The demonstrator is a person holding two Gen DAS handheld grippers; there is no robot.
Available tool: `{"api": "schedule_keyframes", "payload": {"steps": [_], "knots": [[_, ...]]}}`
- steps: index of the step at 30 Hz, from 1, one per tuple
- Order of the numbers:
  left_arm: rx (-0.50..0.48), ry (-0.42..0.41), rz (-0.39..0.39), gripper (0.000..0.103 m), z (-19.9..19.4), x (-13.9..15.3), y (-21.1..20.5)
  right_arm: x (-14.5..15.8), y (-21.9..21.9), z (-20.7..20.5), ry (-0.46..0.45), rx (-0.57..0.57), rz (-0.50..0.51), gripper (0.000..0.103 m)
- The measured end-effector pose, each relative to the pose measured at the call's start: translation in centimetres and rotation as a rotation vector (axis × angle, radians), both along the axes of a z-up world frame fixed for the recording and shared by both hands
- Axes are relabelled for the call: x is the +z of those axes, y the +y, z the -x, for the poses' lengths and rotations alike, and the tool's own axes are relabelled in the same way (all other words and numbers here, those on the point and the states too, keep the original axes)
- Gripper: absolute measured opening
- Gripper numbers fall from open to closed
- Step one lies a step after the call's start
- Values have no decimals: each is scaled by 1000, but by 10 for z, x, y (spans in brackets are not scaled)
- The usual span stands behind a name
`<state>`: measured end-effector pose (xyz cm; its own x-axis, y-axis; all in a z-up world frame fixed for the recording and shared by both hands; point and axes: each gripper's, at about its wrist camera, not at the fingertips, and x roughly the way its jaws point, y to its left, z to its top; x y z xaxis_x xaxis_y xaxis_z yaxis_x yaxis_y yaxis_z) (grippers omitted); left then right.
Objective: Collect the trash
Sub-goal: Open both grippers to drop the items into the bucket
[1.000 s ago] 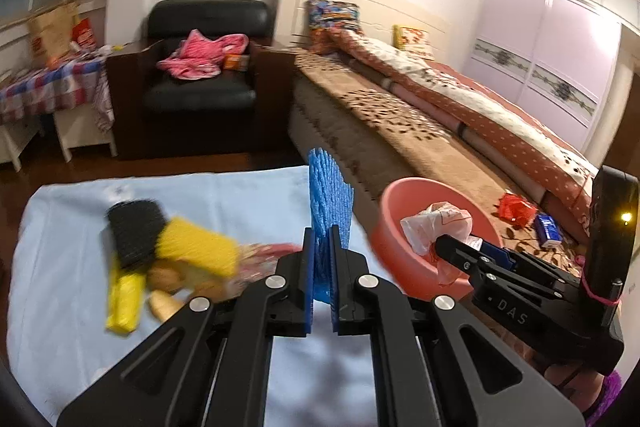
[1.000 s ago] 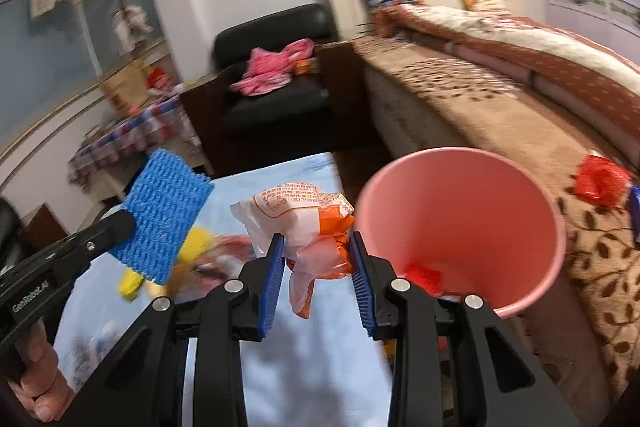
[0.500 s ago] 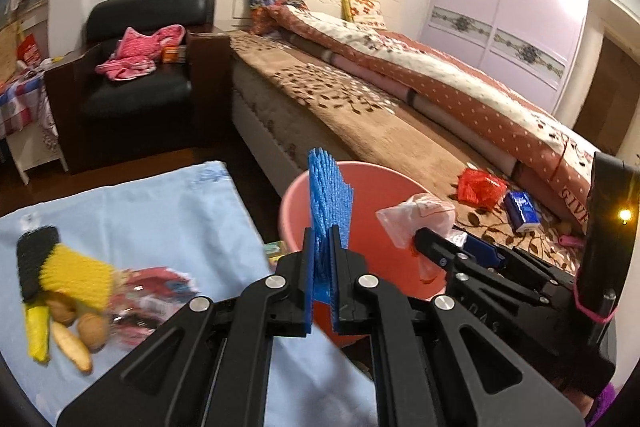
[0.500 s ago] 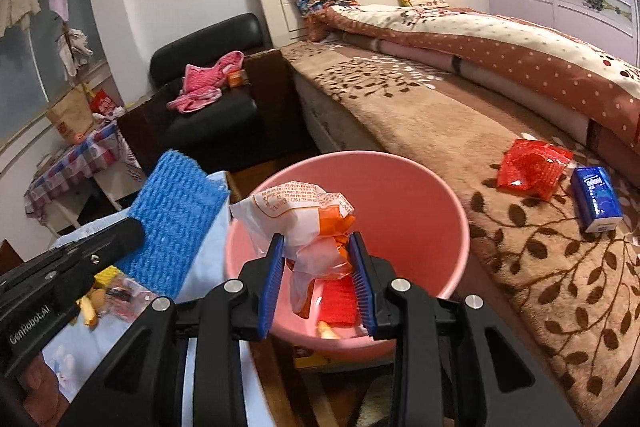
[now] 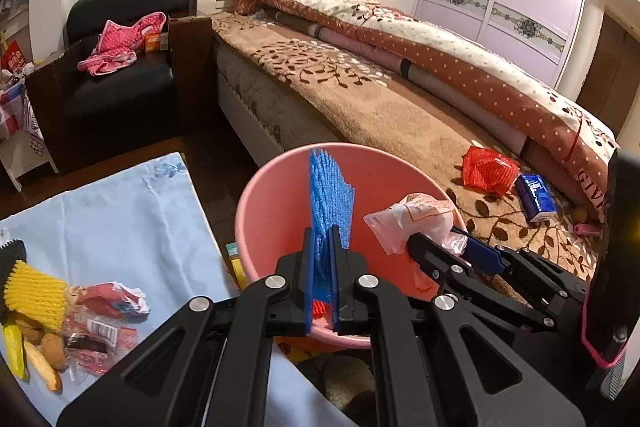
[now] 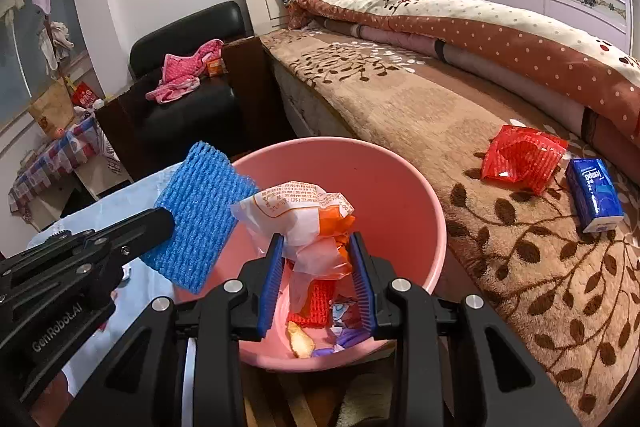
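Note:
My left gripper (image 5: pixel 322 239) is shut on a blue foam net (image 5: pixel 330 195) and holds it upright over the pink bucket (image 5: pixel 272 187). My right gripper (image 6: pixel 318 247) is shut on a crumpled white and orange plastic wrapper (image 6: pixel 304 211), also over the pink bucket (image 6: pixel 400 179). The bucket holds red netting and scraps (image 6: pixel 316 307). In the right wrist view the blue foam net (image 6: pixel 200 211) hangs at the bucket's left rim. More trash, a yellow foam net (image 5: pixel 34 293) and wrappers (image 5: pixel 104 323), lies on the light blue cloth (image 5: pixel 120 219).
A bed (image 5: pixel 360 95) runs along the right, with a red net bag (image 5: pixel 488 171) and a blue tissue pack (image 5: pixel 534 193) on its brown blanket. A black armchair (image 5: pixel 120 87) with pink clothes stands at the back left.
Both grippers have moved right from the blue cloth to above the pink bucket, each still holding its piece. The bucket's inside now shows below them.

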<state>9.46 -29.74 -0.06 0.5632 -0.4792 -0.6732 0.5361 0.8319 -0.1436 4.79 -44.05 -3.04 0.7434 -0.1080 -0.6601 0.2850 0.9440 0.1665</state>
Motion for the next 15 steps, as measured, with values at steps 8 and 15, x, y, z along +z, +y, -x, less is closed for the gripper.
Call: {"api": "schedule_keyframes", "payload": {"steps": [8, 15], "knots": [[-21, 2, -12, 6, -2, -5, -10, -7, -4, -6, 22, -4, 10, 37], [-30, 4, 3, 33, 0, -2, -10, -8, -7, -8, 19, -12, 19, 44]]}}
